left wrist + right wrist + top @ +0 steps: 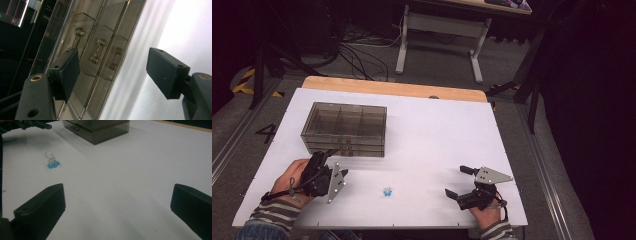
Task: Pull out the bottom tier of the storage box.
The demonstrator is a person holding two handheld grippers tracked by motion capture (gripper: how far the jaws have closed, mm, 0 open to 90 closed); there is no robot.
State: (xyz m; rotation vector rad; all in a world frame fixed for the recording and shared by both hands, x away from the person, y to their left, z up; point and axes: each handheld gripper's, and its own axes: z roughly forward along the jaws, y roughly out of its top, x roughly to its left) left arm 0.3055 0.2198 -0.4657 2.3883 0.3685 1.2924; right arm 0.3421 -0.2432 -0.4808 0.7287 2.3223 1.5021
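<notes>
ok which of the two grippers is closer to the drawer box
The left gripper, jaws open right at the drawer box front; the right gripper sits far off.

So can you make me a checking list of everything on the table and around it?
Surface: white table top, bare wooden strip at the far edge.
Job's things: smoky clear drawer box, drawers shut; small clear vial with blue cap.
Clutter: nothing seen.
Grippers: left hand-held gripper open, near the drawer handles; right hand-held gripper open, empty.
Cables: black cables on the floor.
Surroundings: grey table legs behind, dark room.
</notes>
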